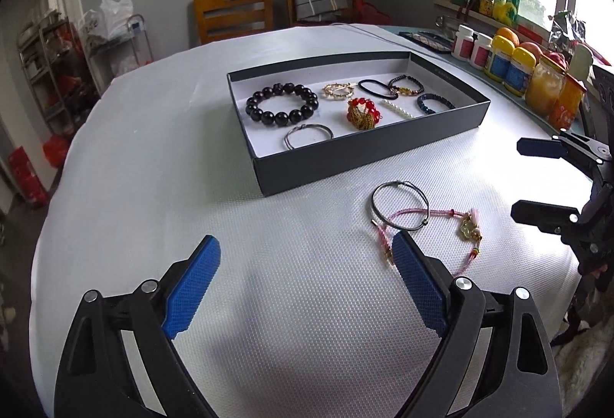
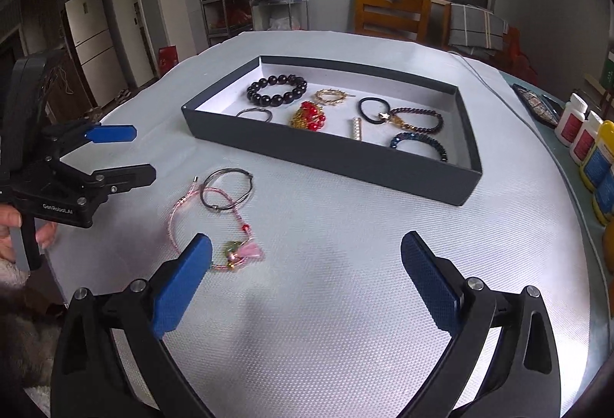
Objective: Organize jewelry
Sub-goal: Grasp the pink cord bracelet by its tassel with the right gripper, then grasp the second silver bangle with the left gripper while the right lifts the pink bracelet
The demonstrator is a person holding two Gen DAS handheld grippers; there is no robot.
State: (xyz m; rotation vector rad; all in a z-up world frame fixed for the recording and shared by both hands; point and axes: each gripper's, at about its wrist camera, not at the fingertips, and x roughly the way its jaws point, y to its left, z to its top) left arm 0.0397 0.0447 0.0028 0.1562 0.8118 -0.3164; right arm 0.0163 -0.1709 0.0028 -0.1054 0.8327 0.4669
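A shallow dark grey box (image 1: 364, 165) (image 2: 326, 157) with a white floor lies on the white tablecloth. It holds a black bead bracelet (image 1: 282, 104) (image 2: 277, 90), a red and gold piece (image 1: 362, 113) (image 2: 309, 116), a pearl clip, hair ties and several other bracelets. In front of the box, on the cloth, a thin dark wire bangle (image 1: 374, 201) (image 2: 226, 169) overlaps a pink cord bracelet with a green charm (image 1: 468, 226) (image 2: 238, 251). My left gripper (image 1: 305, 243) (image 2: 144, 153) is open and empty, just left of this pair. My right gripper (image 2: 306, 241) (image 1: 516, 177) is open and empty on the other side.
Pill bottles and jars (image 1: 514, 69) (image 2: 591, 149) line the table's right edge, with a patterned pouch (image 2: 537, 107) behind them. A wooden chair (image 1: 234, 15) (image 2: 391, 13) stands at the far side. A hand (image 2: 7, 222) holds the left gripper's handle.
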